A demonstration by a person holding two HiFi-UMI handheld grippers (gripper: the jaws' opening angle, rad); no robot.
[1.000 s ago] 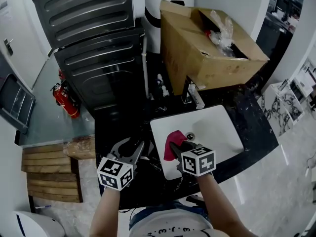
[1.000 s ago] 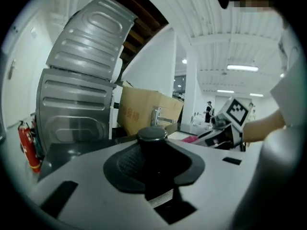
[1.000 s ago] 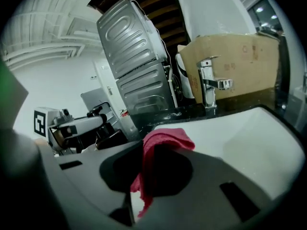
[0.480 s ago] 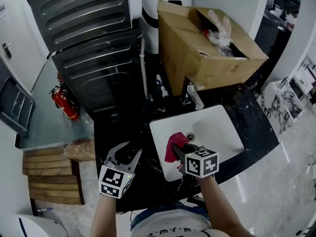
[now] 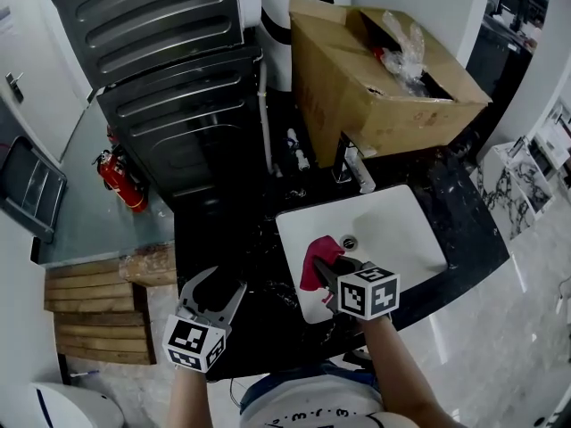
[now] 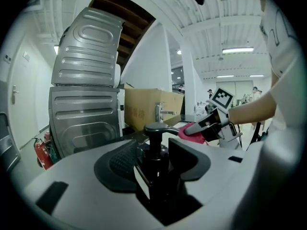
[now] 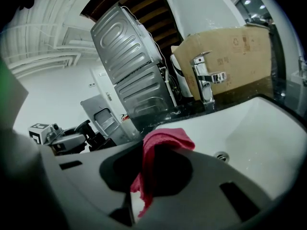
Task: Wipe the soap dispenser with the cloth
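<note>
The left gripper (image 5: 217, 289) sits near the dark counter's (image 5: 259, 239) front edge, jaws parted, with the black soap dispenser (image 6: 156, 162) standing unclamped between them. Open counter lies ahead. To its right, the right gripper (image 5: 324, 271) pinches the pink cloth (image 7: 154, 157) over the sink's (image 5: 401, 221) near corner. The left gripper has slid away from the sink, its jaws just opening.
</note>
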